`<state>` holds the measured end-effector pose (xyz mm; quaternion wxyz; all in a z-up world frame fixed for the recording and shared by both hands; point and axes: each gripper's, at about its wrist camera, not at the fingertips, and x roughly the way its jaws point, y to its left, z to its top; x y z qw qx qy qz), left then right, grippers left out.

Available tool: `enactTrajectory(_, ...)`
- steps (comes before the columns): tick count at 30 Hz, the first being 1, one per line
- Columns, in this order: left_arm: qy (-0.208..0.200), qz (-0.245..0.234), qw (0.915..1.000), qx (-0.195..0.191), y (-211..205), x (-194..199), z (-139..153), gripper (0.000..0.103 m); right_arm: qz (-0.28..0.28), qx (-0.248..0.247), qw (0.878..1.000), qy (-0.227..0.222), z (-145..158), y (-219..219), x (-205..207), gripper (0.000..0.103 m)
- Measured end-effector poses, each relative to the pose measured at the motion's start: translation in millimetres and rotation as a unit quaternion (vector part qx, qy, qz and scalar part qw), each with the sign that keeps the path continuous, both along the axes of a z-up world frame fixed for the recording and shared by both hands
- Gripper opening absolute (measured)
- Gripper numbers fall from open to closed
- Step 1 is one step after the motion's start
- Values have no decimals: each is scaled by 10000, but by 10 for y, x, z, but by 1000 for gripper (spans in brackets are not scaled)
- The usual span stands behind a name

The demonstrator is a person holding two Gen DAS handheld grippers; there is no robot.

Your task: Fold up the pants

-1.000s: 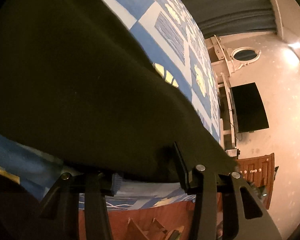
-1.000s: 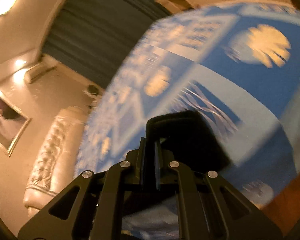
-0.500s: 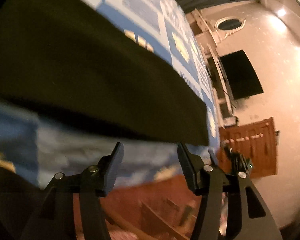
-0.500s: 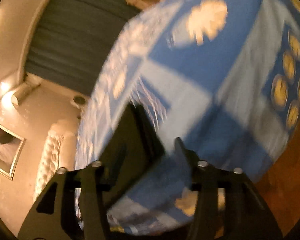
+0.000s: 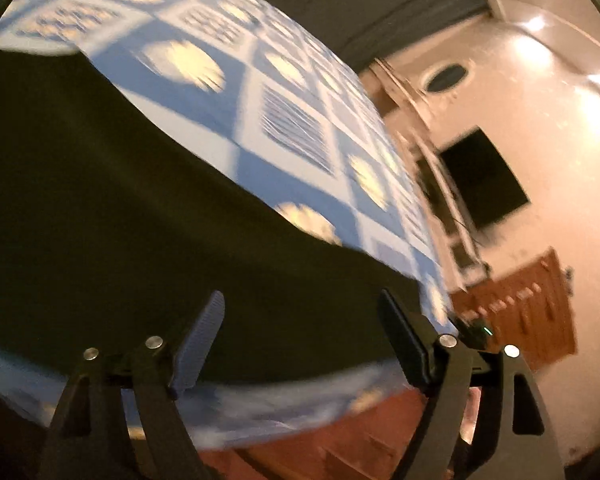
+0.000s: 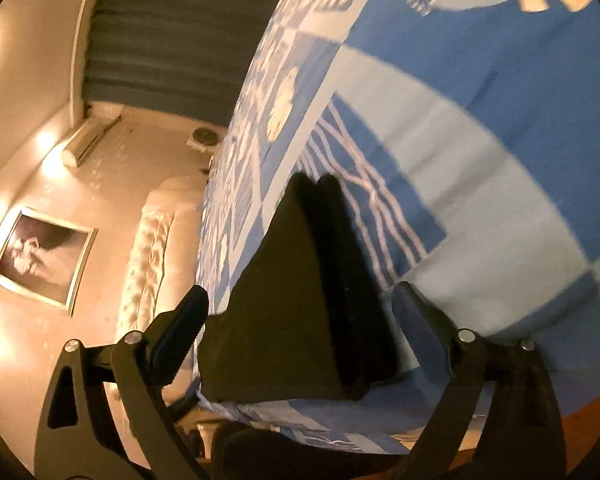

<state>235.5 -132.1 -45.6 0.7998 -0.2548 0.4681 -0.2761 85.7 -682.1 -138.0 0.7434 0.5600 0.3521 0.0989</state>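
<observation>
The dark pants (image 5: 112, 208) lie flat on a bed with a blue and white patterned cover (image 5: 300, 128). In the left wrist view they fill the left and middle. My left gripper (image 5: 302, 316) is open and empty, its fingers over the near edge of the pants. In the right wrist view the pants (image 6: 296, 304) show as a folded dark stack running away from me. My right gripper (image 6: 300, 304) is open and empty, its jaws wide on either side of the near end of the stack.
The bed cover (image 6: 480, 152) hangs over the near bed edge above a reddish-brown floor (image 5: 340, 448). A dark TV (image 5: 484, 184) and wooden cabinet (image 5: 524, 312) stand at the right wall. A cream tufted headboard (image 6: 156, 248) and framed picture (image 6: 44, 256) are at the left.
Both grippers have let go of the pants: the right was shut on the fabric a second ago and is now wide open. The left opened wider and swung back over the pants' near edge.
</observation>
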Motion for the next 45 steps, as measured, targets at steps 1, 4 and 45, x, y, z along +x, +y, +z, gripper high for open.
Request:
enactTrajectory(1,-66,151,9998,81,123,79,-3,78,30,-38,10000,12,39,36,11,93)
enactTrajectory(4,-34,499,9984,251,426,268,-71,78,182,-274,9994,92,94,103,65,92)
enactTrajectory(45,-67,1069,9895,970,1701,866,-74,87,1448,-456,9880,285,145,203,750,83)
